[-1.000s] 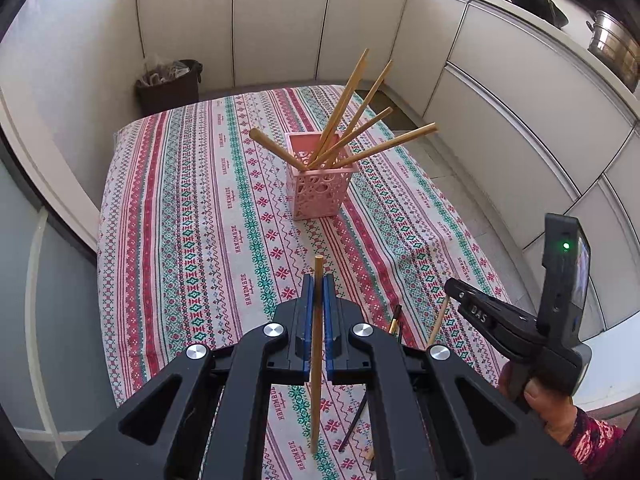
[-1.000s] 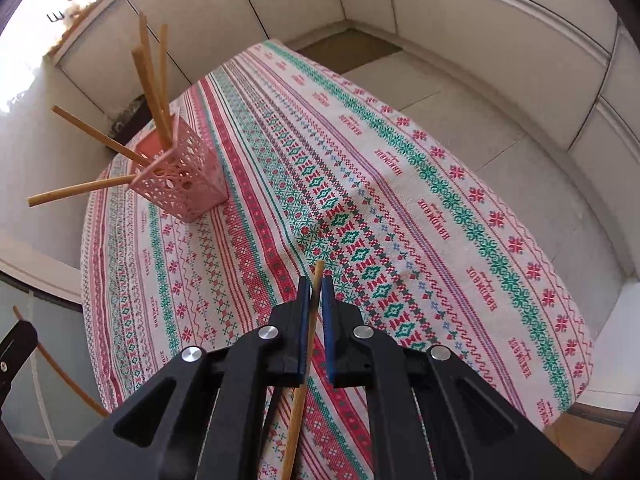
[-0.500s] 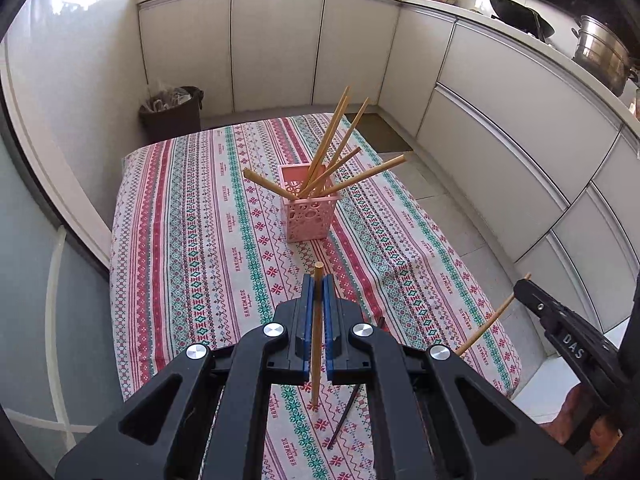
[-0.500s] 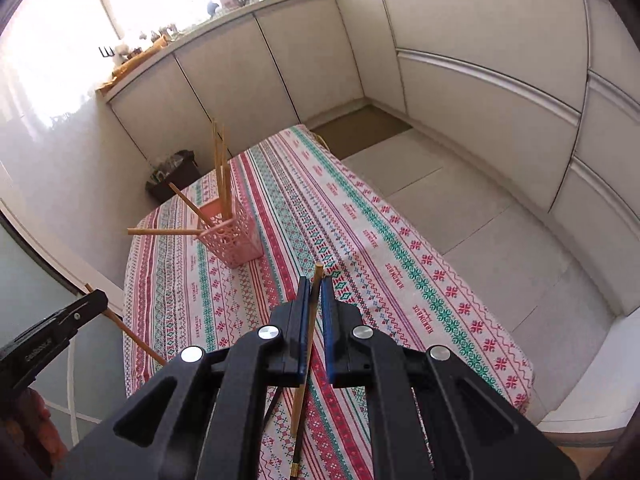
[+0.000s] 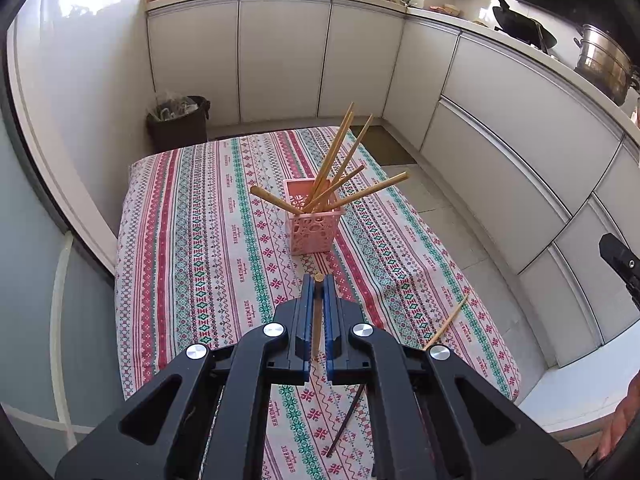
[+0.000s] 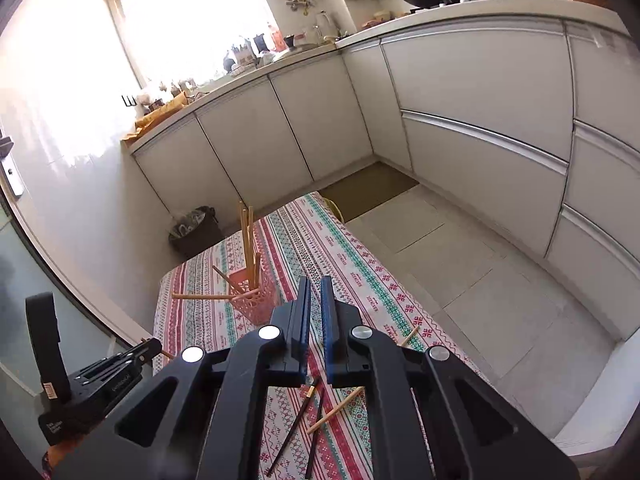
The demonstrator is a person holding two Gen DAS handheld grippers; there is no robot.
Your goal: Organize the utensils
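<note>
Clamping a wooden chopstick [image 5: 317, 312], the left hand-held gripper [image 5: 318, 286] hangs above the tablecloth [image 5: 192, 240].

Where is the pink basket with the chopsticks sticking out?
The pink basket stands near the middle of the striped tablecloth, straight ahead in the left wrist view, in front of the white cabinets.

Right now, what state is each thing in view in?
left claw: shut on wooden chopstick
right claw: shut, holding nothing visible
pink holder: upright, leaning chopsticks inside
dark chopsticks: lying loose on tablecloth
loose wooden chopstick: lying on tablecloth
</note>
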